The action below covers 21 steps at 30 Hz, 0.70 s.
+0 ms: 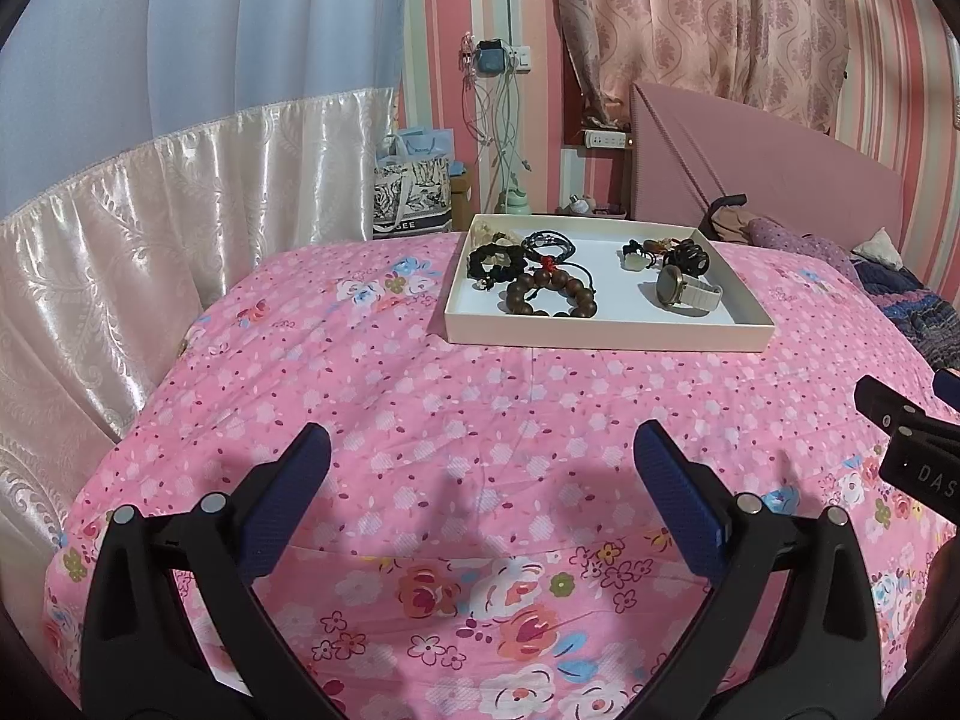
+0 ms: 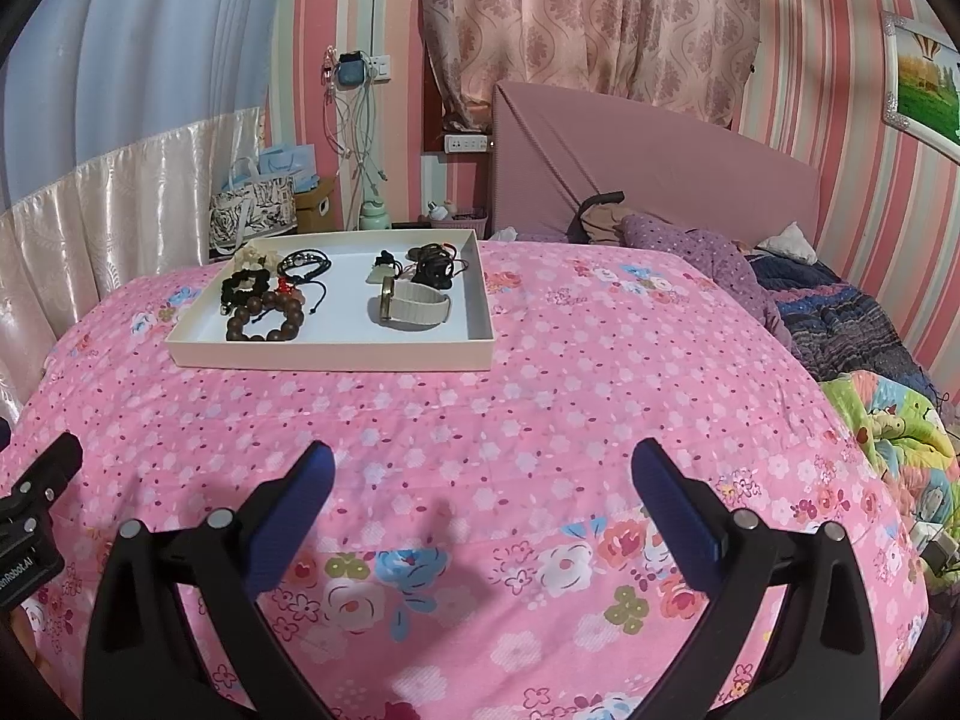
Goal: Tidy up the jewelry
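Observation:
A shallow white tray [image 1: 606, 337] [image 2: 330, 356] lies on the pink floral bedspread, well ahead of both grippers. In it on the left are a brown wooden bead bracelet [image 1: 552, 297] [image 2: 264, 318], a black bead bracelet [image 1: 495, 261] [image 2: 243, 288] and dark cord bracelets [image 1: 549, 243] [image 2: 305, 261]. On the right are a watch with a white strap [image 1: 684, 288] [image 2: 414, 306], a pale pendant [image 1: 637, 263] [image 2: 379, 270] and a black tangle of jewelry [image 1: 687, 258] [image 2: 433, 264]. My left gripper [image 1: 480, 450] is open and empty. My right gripper [image 2: 483, 468] is open and empty.
The pink floral bedspread [image 1: 420, 420] [image 2: 600, 390] covers the bed. A pink headboard [image 2: 660, 162] stands behind, with purple bedding [image 2: 720, 258] and a colourful quilt [image 2: 900, 432] at the right. Bags [image 1: 414, 192] and hanging cables [image 1: 498, 120] lie beyond the bed.

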{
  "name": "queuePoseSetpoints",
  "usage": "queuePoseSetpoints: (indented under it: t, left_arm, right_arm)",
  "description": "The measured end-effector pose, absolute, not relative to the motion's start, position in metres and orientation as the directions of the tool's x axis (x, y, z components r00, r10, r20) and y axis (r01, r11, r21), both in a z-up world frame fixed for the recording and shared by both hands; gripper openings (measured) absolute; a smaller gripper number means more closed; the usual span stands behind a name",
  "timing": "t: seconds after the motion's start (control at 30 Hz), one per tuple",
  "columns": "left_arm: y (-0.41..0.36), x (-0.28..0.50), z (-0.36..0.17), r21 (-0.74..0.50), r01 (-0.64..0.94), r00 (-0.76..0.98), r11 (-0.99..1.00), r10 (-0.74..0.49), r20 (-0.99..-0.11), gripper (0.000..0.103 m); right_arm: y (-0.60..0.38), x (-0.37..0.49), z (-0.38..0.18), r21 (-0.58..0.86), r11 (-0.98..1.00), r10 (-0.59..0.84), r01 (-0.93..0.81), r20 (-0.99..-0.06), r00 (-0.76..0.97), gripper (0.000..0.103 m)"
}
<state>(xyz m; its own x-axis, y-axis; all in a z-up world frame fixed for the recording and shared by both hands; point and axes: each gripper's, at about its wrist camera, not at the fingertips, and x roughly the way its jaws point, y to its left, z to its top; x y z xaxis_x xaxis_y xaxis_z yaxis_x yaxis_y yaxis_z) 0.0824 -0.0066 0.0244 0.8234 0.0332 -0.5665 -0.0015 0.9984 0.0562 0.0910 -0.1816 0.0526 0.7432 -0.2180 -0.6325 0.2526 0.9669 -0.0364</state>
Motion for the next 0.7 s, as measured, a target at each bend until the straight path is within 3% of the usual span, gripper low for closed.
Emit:
queuePoseSetpoints:
  t: [0.7]
  left_arm:
    - [-0.0051,0.0814,0.0219,0.062,-0.007,0.822,0.998,0.041,-0.567,0.1]
  right_arm:
    - [-0.1835,0.0916,0.0521,-0.037,0.967,-0.217,0.251,-0.635,0.741,0.099]
